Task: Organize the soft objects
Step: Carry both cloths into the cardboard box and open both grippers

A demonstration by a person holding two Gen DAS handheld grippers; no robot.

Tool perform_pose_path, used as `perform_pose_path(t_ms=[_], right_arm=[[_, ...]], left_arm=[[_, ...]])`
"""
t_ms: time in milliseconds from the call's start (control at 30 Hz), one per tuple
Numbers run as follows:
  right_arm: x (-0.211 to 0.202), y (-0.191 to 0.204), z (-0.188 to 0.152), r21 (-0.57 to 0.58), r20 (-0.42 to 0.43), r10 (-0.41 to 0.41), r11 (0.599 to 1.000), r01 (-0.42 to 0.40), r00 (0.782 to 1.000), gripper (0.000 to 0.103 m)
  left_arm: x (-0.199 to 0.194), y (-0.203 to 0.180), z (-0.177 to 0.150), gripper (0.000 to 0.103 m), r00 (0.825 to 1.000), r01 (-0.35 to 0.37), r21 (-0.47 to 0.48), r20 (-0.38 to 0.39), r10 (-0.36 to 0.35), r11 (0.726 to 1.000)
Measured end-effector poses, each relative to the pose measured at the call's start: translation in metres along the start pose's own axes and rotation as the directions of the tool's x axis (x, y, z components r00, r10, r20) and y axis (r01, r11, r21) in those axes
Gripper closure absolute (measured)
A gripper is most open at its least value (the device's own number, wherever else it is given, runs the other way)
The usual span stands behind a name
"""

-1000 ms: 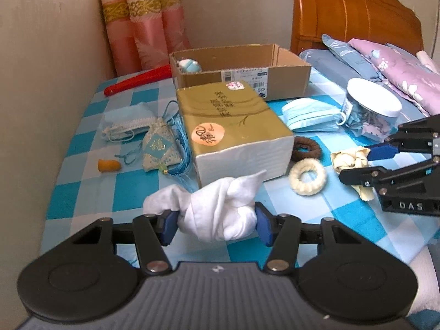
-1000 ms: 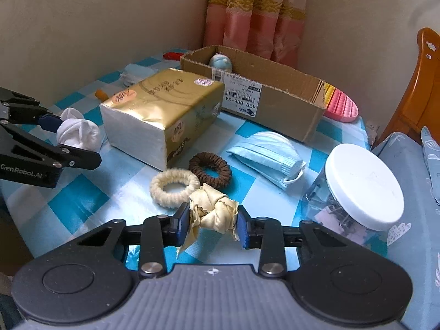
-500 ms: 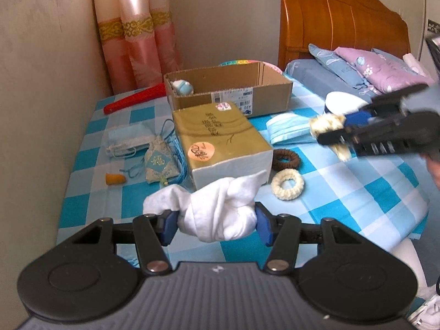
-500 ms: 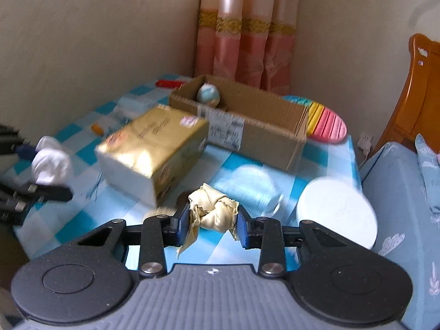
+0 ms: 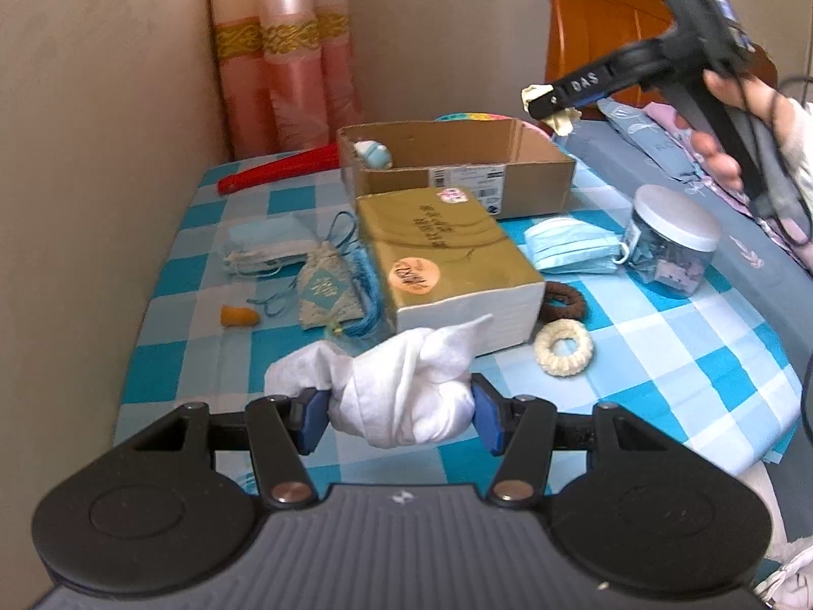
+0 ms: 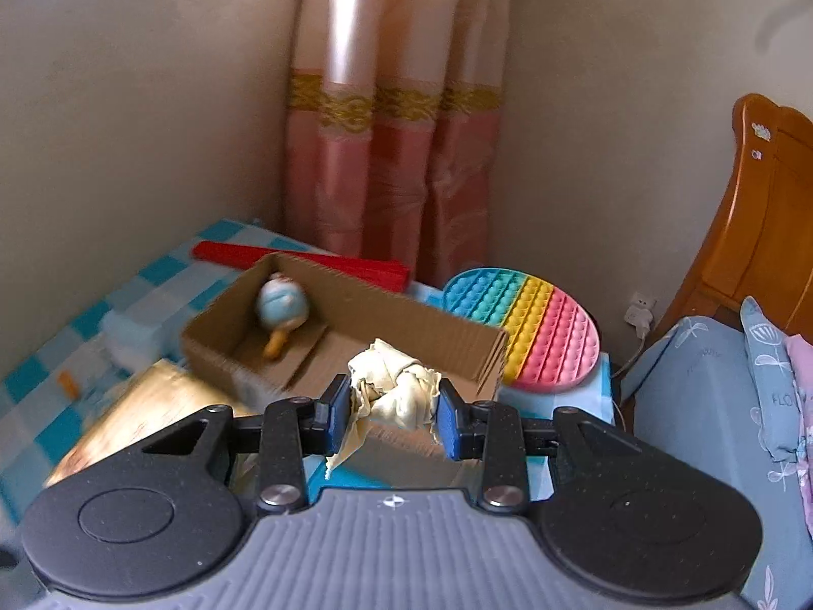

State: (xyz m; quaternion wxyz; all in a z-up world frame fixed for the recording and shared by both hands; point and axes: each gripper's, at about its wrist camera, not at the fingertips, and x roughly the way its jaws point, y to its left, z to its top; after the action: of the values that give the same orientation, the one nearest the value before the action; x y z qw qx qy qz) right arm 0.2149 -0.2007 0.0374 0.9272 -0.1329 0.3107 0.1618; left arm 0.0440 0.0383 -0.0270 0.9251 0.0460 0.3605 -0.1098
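Left wrist view: a knotted white cloth (image 5: 406, 396) is pinched between the left gripper (image 5: 401, 414) jaws above the checked table (image 5: 660, 356). Farther off, a cream cloth knot (image 6: 394, 391) is clamped in the right gripper (image 6: 394, 409) over the blurred cardboard box (image 6: 366, 315), whose near wall is hidden.

The right gripper (image 6: 394, 409) clamps a knotted cream cloth (image 6: 394, 389) above the open cardboard box (image 6: 355, 315). A pale blue toy (image 6: 282, 305) lies in the box's far corner.
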Motion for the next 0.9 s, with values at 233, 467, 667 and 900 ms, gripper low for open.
perform_pose_path(t_ms=[233, 467, 667, 900], right_arm=[[0.029, -0.008, 0.011, 0.052, -0.018, -0.004, 0.999, 0.005, 1.0, 0.003], [0.009, 0.0, -0.002, 0.071, -0.031, 0.022, 0.997, -0.02, 0.999, 0.0], [-0.018, 0.009, -0.022, 0.108, -0.069, 0.019, 0.994, -0.012, 0.997, 0.0], [-0.047, 0.021, -0.063, 0.184, -0.117, -0.012, 0.982, 0.034, 0.993, 0.0]], left_arm=[[-0.001, 0.007, 0.0, 0.048, 1.0, -0.027, -0.004, -0.005, 0.027, 1.0], [-0.002, 0.005, 0.006, 0.048, 1.0, -0.027, 0.019, 0.001, 0.027, 0.999], [0.0, 0.0, 0.015, 0.048, 1.0, -0.019, 0.042, 0.005, 0.019, 0.999], [0.004, -0.008, 0.044, 0.047, 1.0, -0.011, 0.087, 0.028, 0.009, 0.996]])
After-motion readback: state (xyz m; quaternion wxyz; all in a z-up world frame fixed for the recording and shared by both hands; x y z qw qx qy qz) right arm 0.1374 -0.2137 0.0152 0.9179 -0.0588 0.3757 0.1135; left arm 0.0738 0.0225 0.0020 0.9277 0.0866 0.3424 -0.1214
